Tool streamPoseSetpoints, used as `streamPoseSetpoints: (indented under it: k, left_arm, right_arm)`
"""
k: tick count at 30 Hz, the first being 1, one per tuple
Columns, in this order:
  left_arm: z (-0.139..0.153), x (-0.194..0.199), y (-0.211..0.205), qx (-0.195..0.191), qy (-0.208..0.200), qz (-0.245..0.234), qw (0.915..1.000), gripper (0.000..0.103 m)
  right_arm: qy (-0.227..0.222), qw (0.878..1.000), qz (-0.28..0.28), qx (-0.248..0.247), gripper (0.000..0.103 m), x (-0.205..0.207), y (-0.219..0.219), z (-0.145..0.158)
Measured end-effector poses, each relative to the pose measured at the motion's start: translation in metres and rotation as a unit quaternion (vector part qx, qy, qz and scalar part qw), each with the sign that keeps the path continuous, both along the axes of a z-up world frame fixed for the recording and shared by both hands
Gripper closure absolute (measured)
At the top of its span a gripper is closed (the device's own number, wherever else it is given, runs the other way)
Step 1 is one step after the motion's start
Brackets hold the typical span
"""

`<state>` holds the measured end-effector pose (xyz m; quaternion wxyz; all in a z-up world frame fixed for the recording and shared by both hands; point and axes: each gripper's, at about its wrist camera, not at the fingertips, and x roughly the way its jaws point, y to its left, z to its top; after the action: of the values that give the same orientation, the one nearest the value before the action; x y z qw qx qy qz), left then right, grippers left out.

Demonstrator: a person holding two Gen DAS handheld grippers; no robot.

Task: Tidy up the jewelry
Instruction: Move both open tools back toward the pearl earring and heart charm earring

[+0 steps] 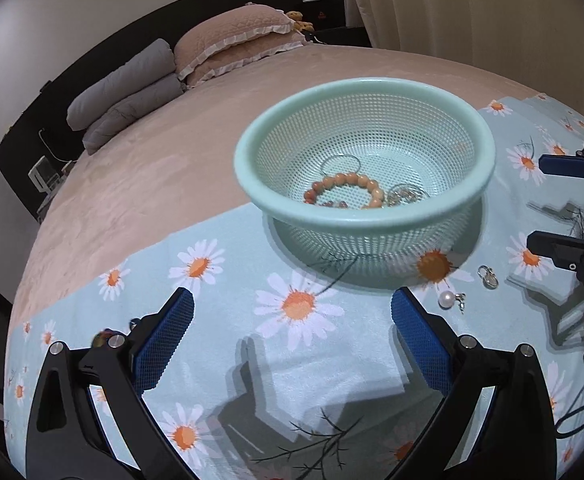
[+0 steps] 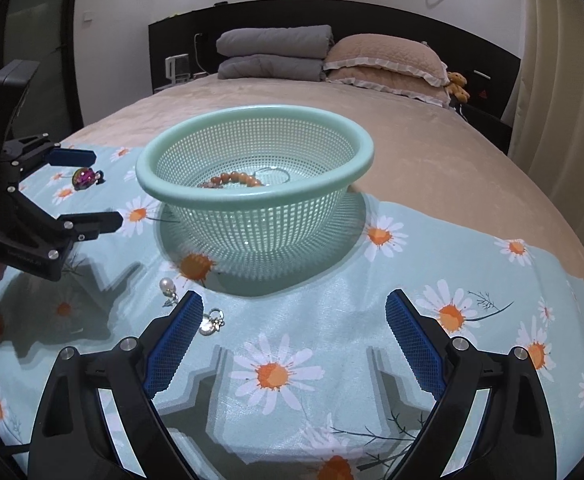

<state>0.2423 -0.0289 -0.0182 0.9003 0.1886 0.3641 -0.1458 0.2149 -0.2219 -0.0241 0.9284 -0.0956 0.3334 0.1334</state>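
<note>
A mint green mesh basket [image 1: 365, 92] [image 2: 252, 118] stands on the daisy cloth. It holds an orange bead bracelet [image 1: 347, 184] [image 2: 234, 179], a thin ring and other small pieces. A pearl earring [image 1: 447, 300] [image 2: 168, 286] and a silver clasp piece [image 1: 487, 276] [image 2: 212, 322] lie on the cloth in front of the basket. An iridescent bead charm [image 2: 83, 178] lies left of the basket, partly hidden in the left wrist view. My left gripper [image 1: 292, 312] [image 2: 86, 188] is open and empty. My right gripper [image 2: 293, 312] [image 1: 539, 204] is open and empty, its left finger beside the clasp piece.
The daisy-print cloth [image 1: 252, 380] [image 2: 471, 280] covers the near part of a beige bed [image 1: 152, 168]. Grey folded blankets [image 2: 272, 52] and beige pillows [image 2: 387, 60] lie at the headboard. A curtain [image 2: 563, 60] hangs on the right.
</note>
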Motion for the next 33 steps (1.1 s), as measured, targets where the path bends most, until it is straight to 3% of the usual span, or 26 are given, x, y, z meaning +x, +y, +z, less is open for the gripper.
streamPoseSetpoints:
  k: [16, 23, 29, 33]
  left_arm:
    - [-0.03, -0.006, -0.027, -0.039, 0.05, -0.058, 0.9963, 0.006]
    - [-0.035, -0.005, -0.036, -0.035, 0.051, -0.067, 0.9958, 0.006]
    - [-0.042, 0.001, -0.042, -0.036, 0.063, -0.069, 0.995, 0.006]
    - [-0.047, 0.004, -0.042, -0.037, 0.072, -0.066, 0.9945, 0.006]
  right_arm:
    - [0.045, 0.998, 0.041, -0.023, 0.015, 0.005, 0.026, -0.024]
    - [0.056, 0.997, 0.046, -0.038, 0.016, 0.008, 0.03, -0.032]
    - [0.075, 0.996, 0.046, -0.027, 0.015, 0.015, 0.027, -0.038]
    - [0.098, 0.994, 0.04, -0.009, 0.008, 0.025, 0.022, -0.044]
